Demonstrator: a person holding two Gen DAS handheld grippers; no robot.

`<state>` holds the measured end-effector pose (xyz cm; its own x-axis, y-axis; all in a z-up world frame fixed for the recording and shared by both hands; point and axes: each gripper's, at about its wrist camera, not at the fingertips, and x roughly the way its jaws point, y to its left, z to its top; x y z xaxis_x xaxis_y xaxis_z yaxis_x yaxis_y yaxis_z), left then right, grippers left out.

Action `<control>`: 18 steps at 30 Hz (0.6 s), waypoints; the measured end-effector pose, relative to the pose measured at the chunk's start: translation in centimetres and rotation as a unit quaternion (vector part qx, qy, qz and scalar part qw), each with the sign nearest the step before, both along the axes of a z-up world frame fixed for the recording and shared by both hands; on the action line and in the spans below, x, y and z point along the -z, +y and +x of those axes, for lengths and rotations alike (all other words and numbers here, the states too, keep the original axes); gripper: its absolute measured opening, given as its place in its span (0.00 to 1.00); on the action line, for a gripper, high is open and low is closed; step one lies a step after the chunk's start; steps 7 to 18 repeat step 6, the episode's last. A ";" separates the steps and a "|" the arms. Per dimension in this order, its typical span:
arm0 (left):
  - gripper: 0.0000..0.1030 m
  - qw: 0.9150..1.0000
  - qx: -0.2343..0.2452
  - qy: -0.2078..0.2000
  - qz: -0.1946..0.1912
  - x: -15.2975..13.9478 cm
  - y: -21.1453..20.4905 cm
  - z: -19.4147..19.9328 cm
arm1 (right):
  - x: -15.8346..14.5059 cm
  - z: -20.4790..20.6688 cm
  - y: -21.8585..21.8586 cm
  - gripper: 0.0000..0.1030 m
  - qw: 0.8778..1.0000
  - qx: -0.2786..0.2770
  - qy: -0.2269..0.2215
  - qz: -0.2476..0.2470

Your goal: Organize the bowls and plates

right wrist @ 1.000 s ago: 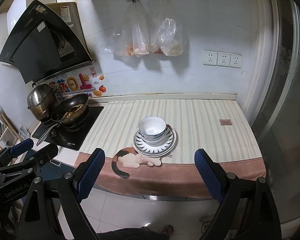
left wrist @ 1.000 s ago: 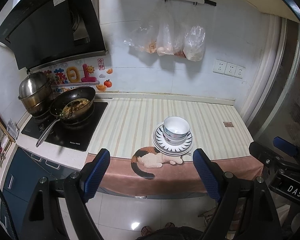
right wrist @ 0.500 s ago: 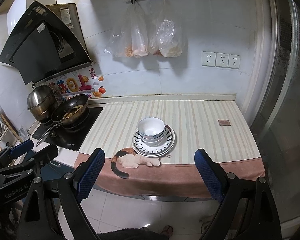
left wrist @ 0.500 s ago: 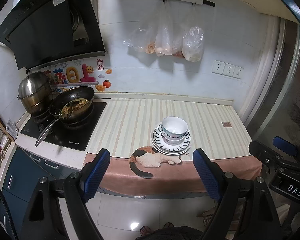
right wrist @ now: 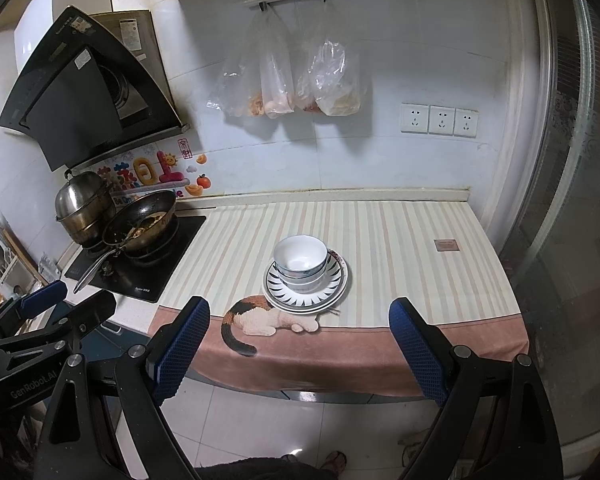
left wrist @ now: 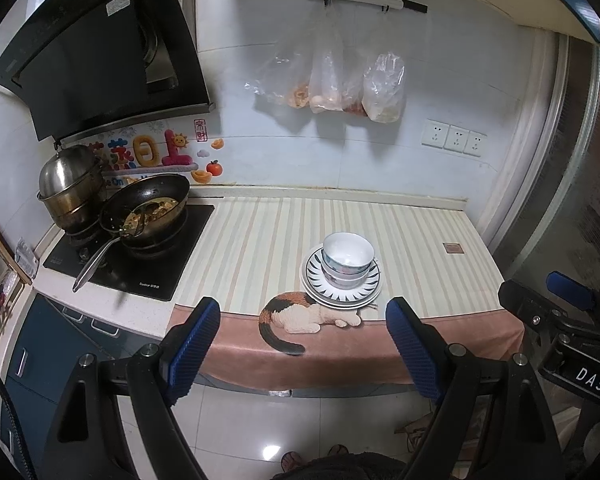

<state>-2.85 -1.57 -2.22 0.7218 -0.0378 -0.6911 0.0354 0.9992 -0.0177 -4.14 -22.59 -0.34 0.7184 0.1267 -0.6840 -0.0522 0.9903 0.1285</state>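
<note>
Over the last second both views have pulled slightly back from the bench [left wrist: 260,240]: the stacked bowls [left wrist: 347,258] and plates [left wrist: 342,294] look smaller and complete. The left tool [left wrist: 300,344] and right tool [right wrist: 300,344] both gape wide and empty, so the organizing seems finished.

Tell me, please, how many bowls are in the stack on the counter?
2 that I can make out: the top bowl nested in a lower bowl, both standing on the stacked plates. Another could be hidden between them.
</note>
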 end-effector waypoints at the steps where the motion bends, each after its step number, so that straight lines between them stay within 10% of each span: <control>1: 0.82 1.000 0.000 0.000 0.000 0.0 -0.1 -0.1 | -0.1 -0.2 0.0 0.91 1.000 0.000 0.000 0.000; 18: 0.82 1.000 0.000 -0.002 0.000 -0.1 -0.1 -0.4 | -0.3 -0.4 0.0 0.91 1.000 -0.002 0.004 0.000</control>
